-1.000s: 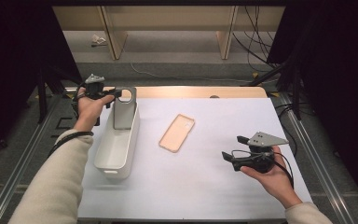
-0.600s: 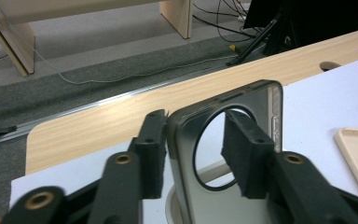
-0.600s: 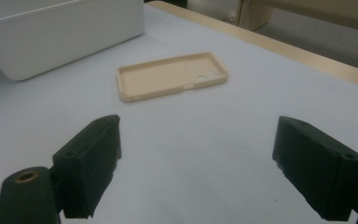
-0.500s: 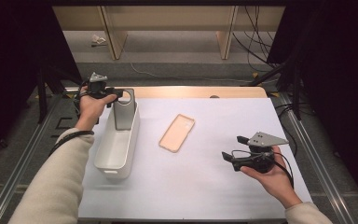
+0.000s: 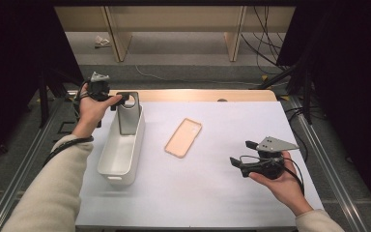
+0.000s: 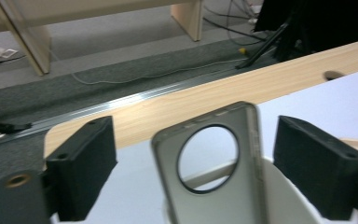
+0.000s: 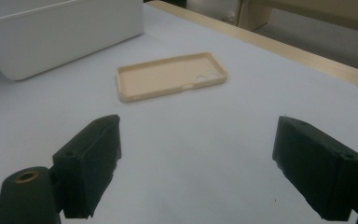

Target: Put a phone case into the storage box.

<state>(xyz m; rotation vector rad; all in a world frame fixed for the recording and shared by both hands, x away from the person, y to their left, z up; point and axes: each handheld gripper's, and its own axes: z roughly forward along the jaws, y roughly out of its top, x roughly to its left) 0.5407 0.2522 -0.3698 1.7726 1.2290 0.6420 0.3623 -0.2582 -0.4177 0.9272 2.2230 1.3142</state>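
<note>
High view, left gripper: the left gripper (image 5: 121, 99) sits at the upper left of the frame, held in the person's left hand (image 5: 92, 107). Its jaws have just been opening, and they reach toward the top of the grey phone case (image 5: 127, 115).
High view, grey phone case: it stands upright at the far end of the white bin (image 5: 121, 145), at the left of the frame. It has 1 big round hole near its top.
High view, tan phone case: the tan phone case (image 5: 183, 137) lies flat on the white table (image 5: 212, 193), in the middle of the frame, well apart from both grippers.
High view, right gripper: the right gripper (image 5: 239, 153) is at the lower right, held in the right hand (image 5: 280, 181), just above the table.
Left gripper view, gripper state: the 2 black jaws stand wide apart at the lower left and lower right. The grey phone case (image 6: 214, 177) stands between them, in the lower middle. The pads do not touch it; there is a gap on each side.
Left gripper view, bin: the white bin (image 6: 284, 196) shows at the bottom, around the case.
Right gripper view, gripper state: the 2 jaws are wide open with nothing between them.
Right gripper view, tan phone case: the tan phone case (image 7: 168, 79) lies open side up in the upper middle. The white bin (image 7: 65, 32) is at the upper left.
</note>
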